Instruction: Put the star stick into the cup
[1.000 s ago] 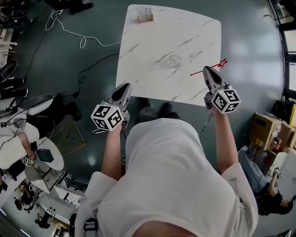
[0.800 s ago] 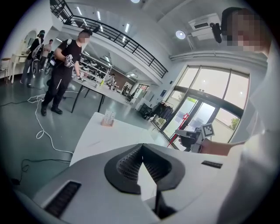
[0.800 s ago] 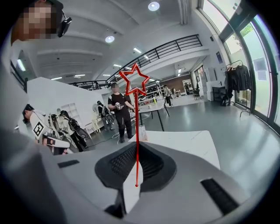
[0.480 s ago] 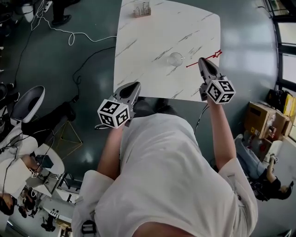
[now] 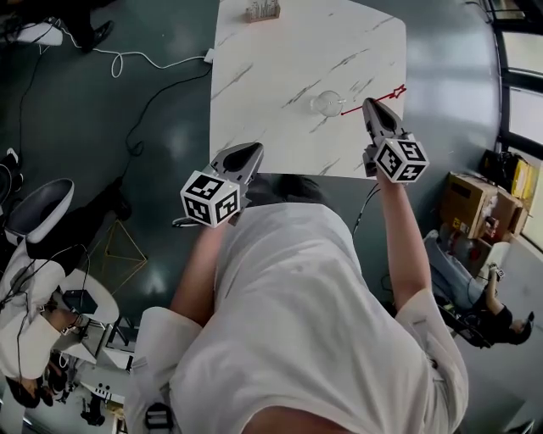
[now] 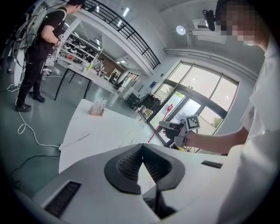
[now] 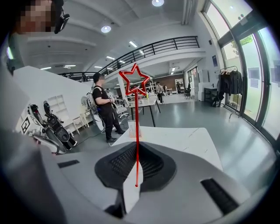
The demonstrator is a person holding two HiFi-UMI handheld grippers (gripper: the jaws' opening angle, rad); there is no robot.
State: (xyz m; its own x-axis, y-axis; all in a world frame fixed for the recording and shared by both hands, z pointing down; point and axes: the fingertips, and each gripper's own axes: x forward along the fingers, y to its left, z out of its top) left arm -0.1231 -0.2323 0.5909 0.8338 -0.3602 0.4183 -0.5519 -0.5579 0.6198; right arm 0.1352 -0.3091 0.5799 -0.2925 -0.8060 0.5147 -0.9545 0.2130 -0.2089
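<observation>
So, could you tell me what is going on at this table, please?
A person stands at a white table with a gripper in each hand. The right gripper is shut on the red star stick, held near the clear cup but not yet in it. The left gripper hangs shut and empty.

Ahead of you stands a white marble table (image 5: 280, 51) with a small rack (image 5: 262, 11) at its far edge. A white cable (image 5: 136, 61) loops on the floor far left; cardboard boxes (image 5: 469, 208) sit right.
</observation>
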